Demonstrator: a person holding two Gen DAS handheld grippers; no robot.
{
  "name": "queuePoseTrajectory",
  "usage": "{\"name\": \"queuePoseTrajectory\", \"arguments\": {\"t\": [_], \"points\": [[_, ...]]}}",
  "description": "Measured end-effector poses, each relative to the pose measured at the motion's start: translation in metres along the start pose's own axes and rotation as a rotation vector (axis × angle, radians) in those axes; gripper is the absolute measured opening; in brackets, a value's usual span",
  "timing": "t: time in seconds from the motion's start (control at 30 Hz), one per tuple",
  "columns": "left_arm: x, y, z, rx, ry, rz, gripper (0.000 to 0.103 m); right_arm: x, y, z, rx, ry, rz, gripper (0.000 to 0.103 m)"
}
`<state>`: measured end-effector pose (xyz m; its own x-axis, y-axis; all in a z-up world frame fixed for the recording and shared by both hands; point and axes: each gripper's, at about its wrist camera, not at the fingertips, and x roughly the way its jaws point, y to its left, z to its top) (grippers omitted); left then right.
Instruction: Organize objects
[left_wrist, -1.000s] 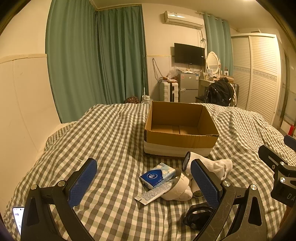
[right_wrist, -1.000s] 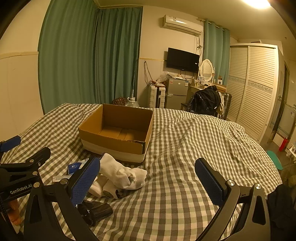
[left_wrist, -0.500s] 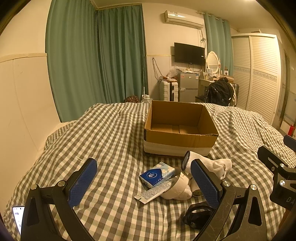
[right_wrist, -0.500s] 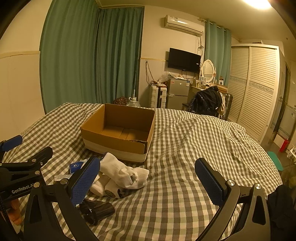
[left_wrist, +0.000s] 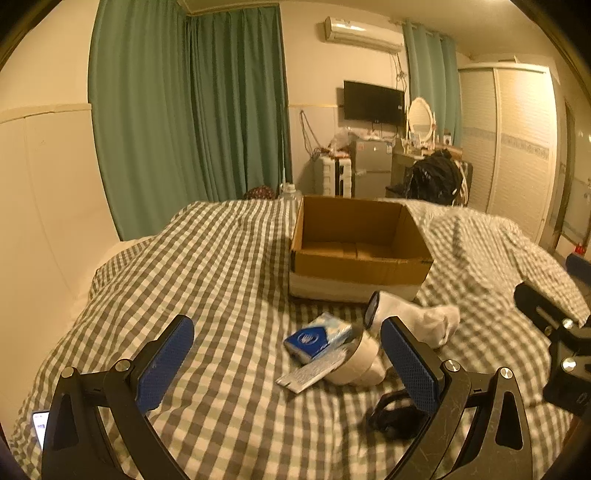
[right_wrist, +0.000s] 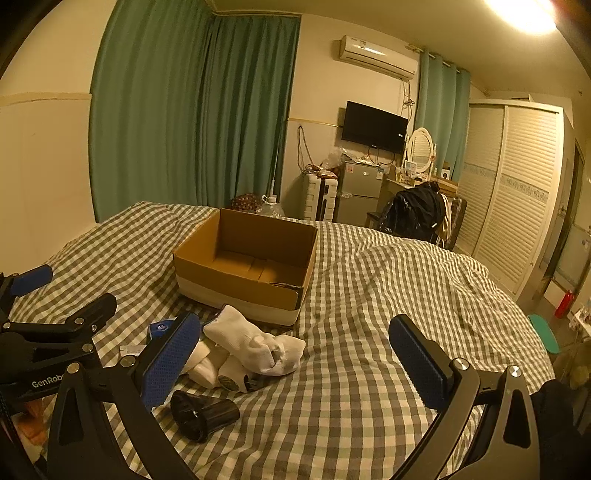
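An open empty cardboard box (left_wrist: 360, 254) (right_wrist: 243, 269) sits on the checked bed. In front of it lies a small pile: a blue-and-white tissue pack (left_wrist: 317, 336) (right_wrist: 159, 328), a flat tube (left_wrist: 312, 373), a white roll (left_wrist: 364, 363), white socks (left_wrist: 424, 319) (right_wrist: 255, 341) and a black cylinder (right_wrist: 203, 413) (left_wrist: 395, 415). My left gripper (left_wrist: 286, 363) is open and empty, just short of the pile. My right gripper (right_wrist: 295, 363) is open and empty, with the socks by its left finger.
The bed's checked cover (right_wrist: 369, 295) spreads right of the box. A phone (left_wrist: 38, 428) lies at the bed's near left edge. Green curtains (left_wrist: 192, 110), a fridge (right_wrist: 358, 194), a chair with a black bag (right_wrist: 413, 214) and a wardrobe (right_wrist: 517, 192) stand beyond the bed.
The right wrist view has shifted slightly so the box and pile sit further right in it. The left gripper has barely moved. Both stay open.
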<state>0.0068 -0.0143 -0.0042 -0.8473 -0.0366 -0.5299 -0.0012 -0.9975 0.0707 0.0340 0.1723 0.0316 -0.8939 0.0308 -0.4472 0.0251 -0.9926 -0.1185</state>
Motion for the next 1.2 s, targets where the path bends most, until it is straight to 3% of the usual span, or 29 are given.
{"name": "queuePoseTrajectory", "arguments": {"t": [0.13,0.33,0.63,0.7,0.8,0.83,0.87,1.2], "points": [[0.008,0.008,-0.012,0.028,0.056,0.030,0.103,-0.001,0.006,-0.003,-0.021,0.024,0.021,0.103],[0.026,0.016,-0.033,0.036,0.139,0.038,0.103,0.018,0.018,-0.026,-0.037,0.143,0.096,0.101],[0.045,0.012,-0.042,0.030,0.174,0.003,0.103,0.068,0.051,-0.067,-0.123,0.340,0.200,0.089],[0.051,0.012,-0.043,0.024,0.189,0.000,0.103,0.080,0.057,-0.075,-0.139,0.385,0.220,0.080],[0.060,0.013,-0.044,0.010,0.211,-0.009,0.103,0.097,0.061,-0.087,-0.149,0.456,0.234,0.054],[0.062,0.013,-0.044,0.006,0.216,-0.013,0.103,0.100,0.061,-0.088,-0.149,0.468,0.233,0.041],[0.065,0.013,-0.043,0.002,0.221,-0.018,0.103,0.101,0.060,-0.089,-0.146,0.472,0.234,0.037],[0.096,0.008,-0.032,-0.005,0.277,-0.077,0.103,0.078,0.025,-0.045,-0.065,0.313,0.232,0.034]]}}
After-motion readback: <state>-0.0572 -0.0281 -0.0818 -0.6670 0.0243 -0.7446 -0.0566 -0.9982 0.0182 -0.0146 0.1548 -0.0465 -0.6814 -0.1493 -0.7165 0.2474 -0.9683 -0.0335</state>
